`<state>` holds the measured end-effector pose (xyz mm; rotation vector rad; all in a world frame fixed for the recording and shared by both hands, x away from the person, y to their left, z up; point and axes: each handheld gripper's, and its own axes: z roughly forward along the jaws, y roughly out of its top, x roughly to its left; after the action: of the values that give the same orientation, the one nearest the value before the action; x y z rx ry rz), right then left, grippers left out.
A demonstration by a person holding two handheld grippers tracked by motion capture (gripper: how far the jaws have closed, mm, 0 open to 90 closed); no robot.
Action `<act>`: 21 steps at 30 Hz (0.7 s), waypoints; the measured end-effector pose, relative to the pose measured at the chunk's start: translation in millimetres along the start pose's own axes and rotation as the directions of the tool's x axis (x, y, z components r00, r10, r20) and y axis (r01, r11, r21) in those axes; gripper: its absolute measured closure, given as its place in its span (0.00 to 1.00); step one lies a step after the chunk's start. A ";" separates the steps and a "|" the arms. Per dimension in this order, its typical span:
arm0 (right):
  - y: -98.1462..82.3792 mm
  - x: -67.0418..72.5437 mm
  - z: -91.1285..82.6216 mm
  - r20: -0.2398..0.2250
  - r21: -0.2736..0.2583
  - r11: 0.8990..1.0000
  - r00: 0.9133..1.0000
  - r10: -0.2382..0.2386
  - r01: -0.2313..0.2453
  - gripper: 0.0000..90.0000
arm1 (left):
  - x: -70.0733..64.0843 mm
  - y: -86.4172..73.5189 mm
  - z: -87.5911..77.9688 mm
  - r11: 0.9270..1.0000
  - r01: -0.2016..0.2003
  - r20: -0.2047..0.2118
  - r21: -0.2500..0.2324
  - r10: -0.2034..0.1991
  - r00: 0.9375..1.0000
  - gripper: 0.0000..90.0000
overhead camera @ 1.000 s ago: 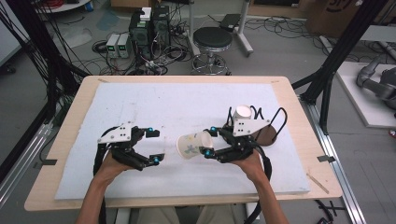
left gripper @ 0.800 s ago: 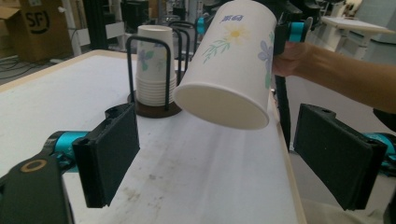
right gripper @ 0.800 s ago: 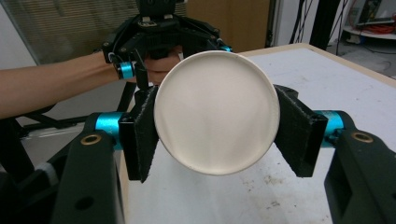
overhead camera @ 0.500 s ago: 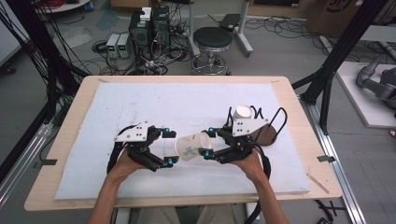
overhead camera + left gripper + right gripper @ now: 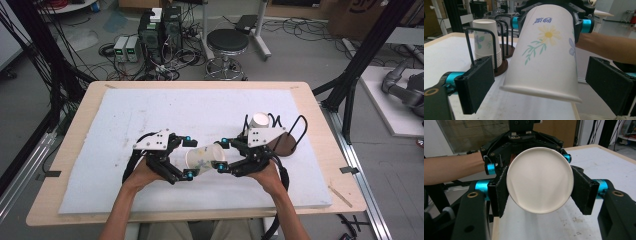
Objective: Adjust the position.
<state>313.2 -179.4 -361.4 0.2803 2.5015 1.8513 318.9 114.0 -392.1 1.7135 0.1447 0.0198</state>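
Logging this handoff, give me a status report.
Right tool clamped on cup base. Left tool jaws just opened, straddling cup rim, not gripping. Cup stack in holder behind, nothing blocking.

Even, diffuse overhead lighting; the white mat (image 5: 150, 115) reads bright with only soft, short shadows beneath the paper cup (image 5: 546, 50). The high view is slightly soft and coarse. In the left gripper view, background beyond the cup blurs; bright window glare behind it.

The paper cup (image 5: 205, 158) lies sideways between the left gripper (image 5: 187, 157) and right gripper (image 5: 222, 155), cup stack (image 5: 260, 120) behind.
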 end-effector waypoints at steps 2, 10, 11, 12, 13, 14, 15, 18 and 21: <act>0.3 0.0 0.8 -0.003 0.000 1.000 1.000 -0.004 0.004 0.42 | 0.2 0.3 2.9 1.000 -0.001 0.004 0.002 0.001 1.000 0.08; 0.2 0.1 1.7 -0.013 -0.001 1.000 1.000 0.000 0.000 0.42 | 0.5 -1.1 12.7 1.000 -0.003 0.018 0.031 0.002 1.000 0.08; 0.3 0.0 2.0 -0.012 0.000 1.000 1.000 -0.004 0.004 0.42 | 0.6 -1.2 13.5 0.999 -0.004 0.020 0.033 0.003 1.000 0.08; 0.3 0.1 2.1 -0.014 0.001 1.000 1.000 -0.002 0.002 0.42 | 0.3 -1.2 14.1 0.999 -0.002 0.017 0.033 0.002 1.000 0.08; 0.3 -0.1 2.3 -0.013 0.000 1.000 1.000 -0.004 0.004 0.42 | 0.5 -1.2 15.0 0.999 -0.009 0.018 0.040 0.008 1.000 0.08; 0.3 0.3 2.7 -0.018 0.001 1.000 1.000 -0.001 0.001 0.42 | 0.1 -1.3 16.0 0.999 -0.004 0.020 0.042 0.003 1.000 0.08; 0.3 0.2 2.9 -0.017 -0.001 1.000 1.000 -0.003 0.003 0.42 | 0.2 -1.3 16.6 0.999 -0.006 0.024 0.047 0.005 1.000 0.08; 0.5 0.4 3.1 -0.022 -0.006 1.000 1.000 -0.005 0.005 0.42 | 0.7 -1.3 18.9 0.998 -0.008 0.025 0.056 0.007 1.000 0.08; 0.6 0.3 2.8 -0.028 -0.010 1.000 1.000 -0.003 0.003 0.42 | 1.2 -1.9 20.7 0.998 -0.005 0.030 0.063 0.003 1.000 0.08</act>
<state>313.3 -176.6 -361.6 0.2520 2.5085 1.8789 322.0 94.0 -397.2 1.7767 0.1213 -0.0073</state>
